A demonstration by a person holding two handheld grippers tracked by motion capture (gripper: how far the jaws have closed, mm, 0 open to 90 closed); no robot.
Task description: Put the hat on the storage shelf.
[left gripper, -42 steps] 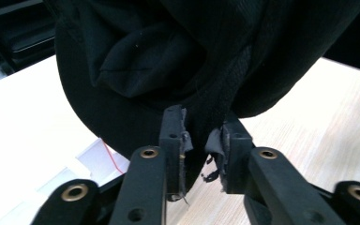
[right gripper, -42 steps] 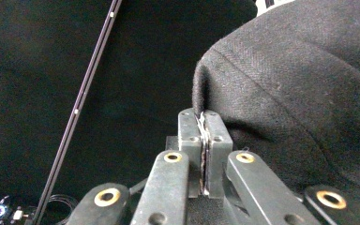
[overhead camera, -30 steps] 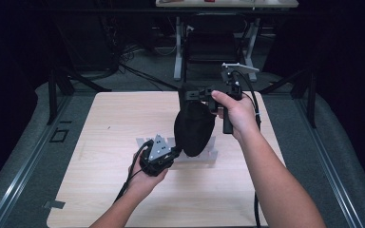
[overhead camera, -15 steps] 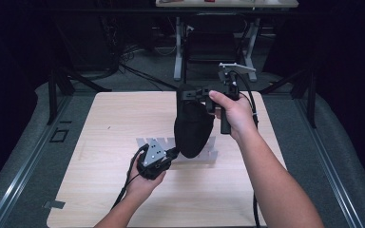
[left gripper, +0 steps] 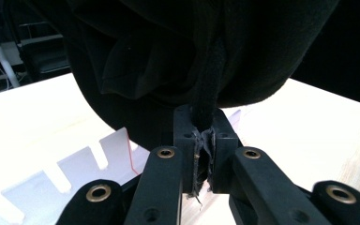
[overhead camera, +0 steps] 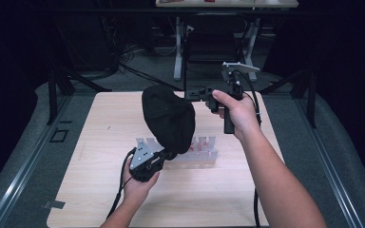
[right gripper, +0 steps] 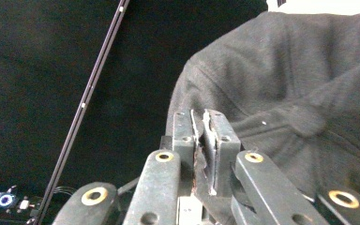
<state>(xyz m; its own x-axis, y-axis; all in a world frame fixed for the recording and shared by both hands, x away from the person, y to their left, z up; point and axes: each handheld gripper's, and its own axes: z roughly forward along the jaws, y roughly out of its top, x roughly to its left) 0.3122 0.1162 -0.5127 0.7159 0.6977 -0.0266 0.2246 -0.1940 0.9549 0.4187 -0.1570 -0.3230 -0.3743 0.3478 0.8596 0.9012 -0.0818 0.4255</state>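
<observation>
Overhead light on the pale wooden table point(overhead camera: 100, 123), room around it near black. Left gripper view: tabletop blown out to white glare, black cap point(left gripper: 178, 56) underexposed. Right gripper view dim, grainy, soft near the jaws.

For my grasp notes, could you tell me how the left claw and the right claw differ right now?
The left claw sits low by the table, gripping the black cap at its bottom edge; the right claw is raised and grips its upper side. The left points away from the person, the right sideways. Both are shut on the cap.
</observation>
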